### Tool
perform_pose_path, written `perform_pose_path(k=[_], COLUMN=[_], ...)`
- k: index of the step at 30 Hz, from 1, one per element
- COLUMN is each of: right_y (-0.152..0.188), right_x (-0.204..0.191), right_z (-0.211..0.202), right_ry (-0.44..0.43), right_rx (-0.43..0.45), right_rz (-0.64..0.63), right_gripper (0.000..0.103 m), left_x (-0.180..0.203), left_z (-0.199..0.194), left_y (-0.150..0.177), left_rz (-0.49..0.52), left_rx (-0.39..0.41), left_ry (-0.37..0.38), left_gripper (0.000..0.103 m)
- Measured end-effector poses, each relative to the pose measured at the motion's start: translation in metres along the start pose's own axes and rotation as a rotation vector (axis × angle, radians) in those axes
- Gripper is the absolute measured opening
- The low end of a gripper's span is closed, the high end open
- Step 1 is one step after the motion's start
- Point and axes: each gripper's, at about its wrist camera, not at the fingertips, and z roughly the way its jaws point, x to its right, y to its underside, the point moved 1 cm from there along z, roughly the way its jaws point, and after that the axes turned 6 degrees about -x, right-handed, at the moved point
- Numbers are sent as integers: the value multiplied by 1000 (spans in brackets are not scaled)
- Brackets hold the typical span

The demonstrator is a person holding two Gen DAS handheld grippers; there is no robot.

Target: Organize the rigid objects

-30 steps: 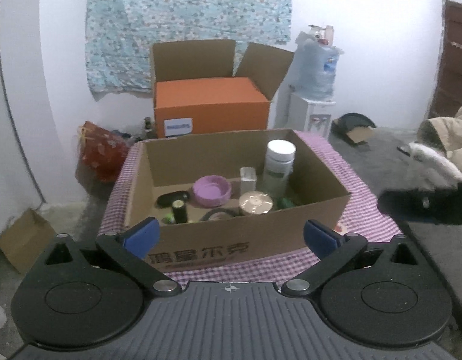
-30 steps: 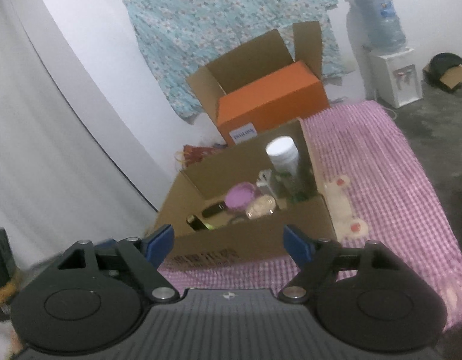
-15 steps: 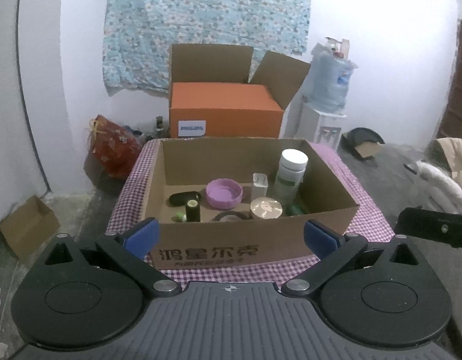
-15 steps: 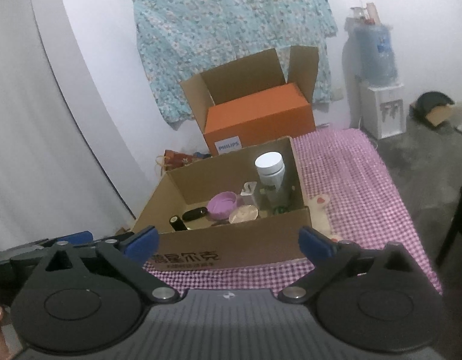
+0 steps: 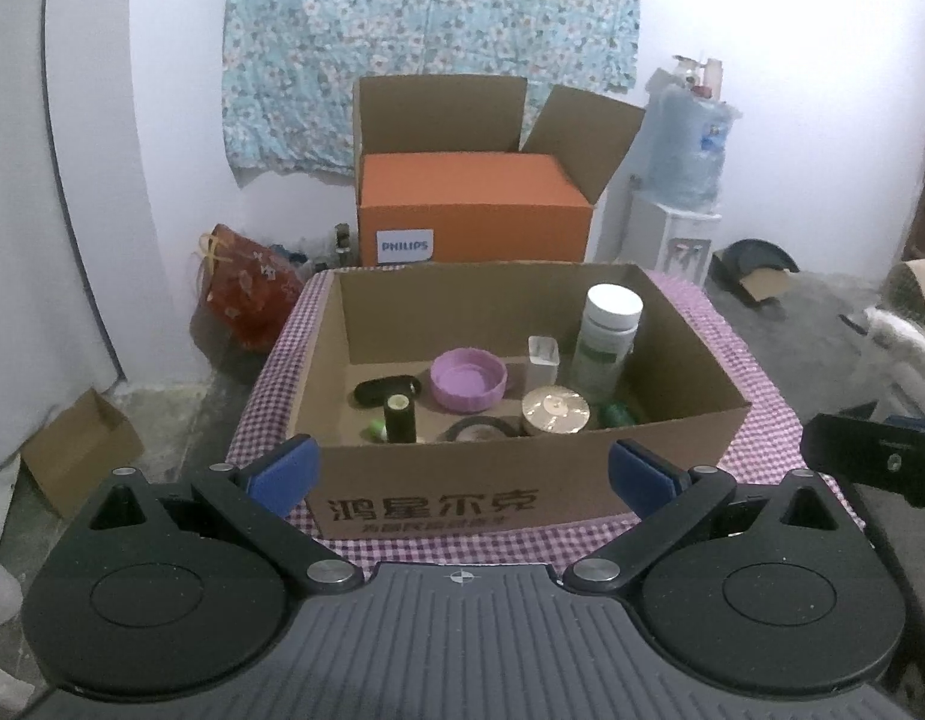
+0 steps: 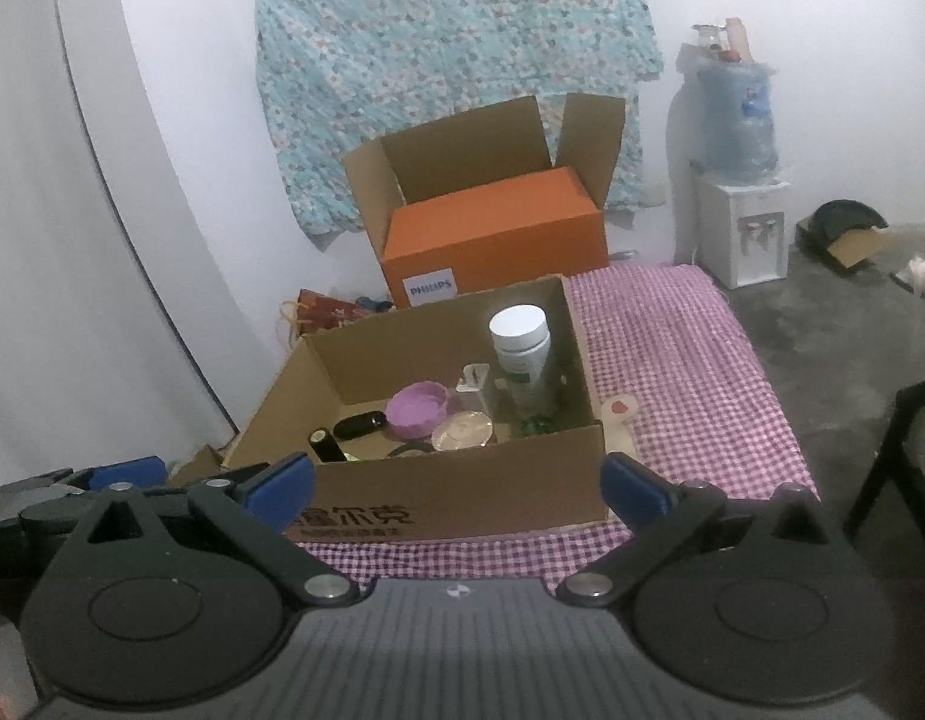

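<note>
Checked cloth (image 6: 672, 348) is carrying the cardboard box (image 5: 462, 498) w/ bottle (image 5: 606, 342), lid (image 5: 468, 378) & tin (image 5: 555, 411) sitting inside, prob. gathered for sorting, while left gripper (image 5: 462, 474) & right gripper (image 6: 456, 486) are hovering short, jaws apart, empty.

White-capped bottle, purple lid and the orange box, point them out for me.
White-capped bottle (image 5: 612, 307): left wrist view, on its white cap.
Purple lid (image 5: 467, 377): left wrist view, inside its hollow.
Orange box (image 6: 498, 252): right wrist view, on its front face.
</note>
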Motion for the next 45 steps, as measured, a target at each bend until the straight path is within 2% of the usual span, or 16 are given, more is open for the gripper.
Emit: perform_pose_path(k=[4,16,22,27,45], right_y=[-1,-14,-18,-18,-19], right_x=[3,6,-4,-1,-3], right_z=[8,50,70,77,80], right_ry=[36,141,143,155,169], right_rx=[-13,-44,-75,-92,-105], right_rz=[-5,-38,-90,-83,-103], right_gripper=[103,103,103,103,103], left_x=[3,1,5,3,-1], left_z=[7,28,36,40,39], left_y=[-1,-14,-18,-19,-18], left_rz=[10,-34,-25,-22,-22], left_rx=[0,-78,-93,-103,-97], left_ry=[-40,-99,-123,-131,-145], left_gripper=[103,103,103,103,103])
